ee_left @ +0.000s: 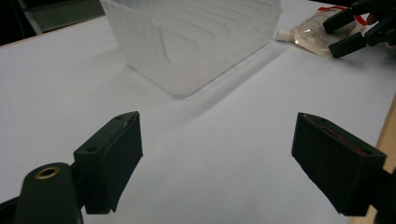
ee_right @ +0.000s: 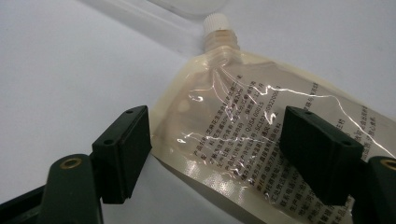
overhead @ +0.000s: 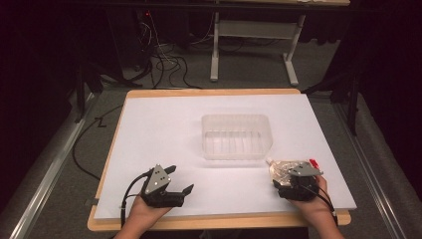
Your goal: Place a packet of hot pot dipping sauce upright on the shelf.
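Note:
A clear spouted pouch (ee_right: pixel 243 116) of pale yellowish liquid lies flat on the white sheet, with printed text on it and its white cap (ee_right: pixel 217 22) pointing away. My right gripper (ee_right: pixel 217 144) is open and low over the pouch: one jaw stands just off its edge, the other over its printed face. In the high view the pouch (overhead: pixel 281 168) lies at the front right, partly under the right gripper (overhead: pixel 286 175). My left gripper (overhead: pixel 181 178) stands open at the front left over bare sheet, holding nothing. The left gripper view also shows the pouch (ee_left: pixel 310 35) between the right gripper's (ee_left: pixel 330 37) jaws.
A clear ribbed plastic tub (overhead: pixel 236 119) stands empty mid-table, just beyond the pouch, and its wall (ee_left: pixel 140 42) rises ahead of the left gripper. A white sheet (overhead: pixel 164 129) covers the wooden table (overhead: pixel 209 92). A small red piece (overhead: pixel 313 162) lies by the pouch.

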Demonstrator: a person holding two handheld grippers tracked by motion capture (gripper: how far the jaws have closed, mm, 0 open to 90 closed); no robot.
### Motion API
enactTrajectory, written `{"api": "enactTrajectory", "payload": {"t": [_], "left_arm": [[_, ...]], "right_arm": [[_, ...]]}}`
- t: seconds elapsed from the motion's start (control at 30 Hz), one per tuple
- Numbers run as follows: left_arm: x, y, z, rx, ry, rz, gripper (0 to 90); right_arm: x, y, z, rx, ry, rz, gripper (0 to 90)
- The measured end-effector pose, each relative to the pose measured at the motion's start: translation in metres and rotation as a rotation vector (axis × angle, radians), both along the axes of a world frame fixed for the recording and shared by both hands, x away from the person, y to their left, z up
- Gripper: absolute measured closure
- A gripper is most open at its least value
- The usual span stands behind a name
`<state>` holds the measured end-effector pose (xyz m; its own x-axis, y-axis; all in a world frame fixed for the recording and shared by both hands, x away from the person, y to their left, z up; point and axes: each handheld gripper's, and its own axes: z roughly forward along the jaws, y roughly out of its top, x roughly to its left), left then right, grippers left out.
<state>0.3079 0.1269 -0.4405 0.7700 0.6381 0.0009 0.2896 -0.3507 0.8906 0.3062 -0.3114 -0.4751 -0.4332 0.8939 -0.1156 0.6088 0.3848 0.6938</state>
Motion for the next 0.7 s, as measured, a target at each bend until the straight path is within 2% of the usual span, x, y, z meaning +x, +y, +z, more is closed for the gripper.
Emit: {"api": "enactTrajectory", "payload": {"t": [0.1,0.13,0.3,0.53,0.57,0.7], "left_arm": [[0.001,0.000,-0.001,0.002,0.004,-0.003,16.7],[0.000,0.000,-0.001,0.003,0.005,-0.004,16.7],[0.001,0.000,-0.001,0.001,0.005,-0.004,16.8],[0.000,-0.001,-0.001,0.007,0.008,-0.009,16.9],[0.000,-0.001,-0.001,0.007,0.007,-0.008,16.9],[0.000,0.000,-0.001,0.005,0.007,-0.007,16.9]], "right_arm": [[0.000,0.000,0.000,0.005,0.000,0.003,25.0],[-0.001,0.003,0.000,0.028,0.016,0.022,23.6],[-0.001,0.011,-0.001,0.034,0.019,0.041,24.8],[0.000,0.011,-0.003,0.048,0.020,0.057,30.0],[0.000,0.011,-0.003,0.054,0.029,0.059,34.6],[-0.001,0.010,-0.002,0.056,0.030,0.072,40.5]]}}
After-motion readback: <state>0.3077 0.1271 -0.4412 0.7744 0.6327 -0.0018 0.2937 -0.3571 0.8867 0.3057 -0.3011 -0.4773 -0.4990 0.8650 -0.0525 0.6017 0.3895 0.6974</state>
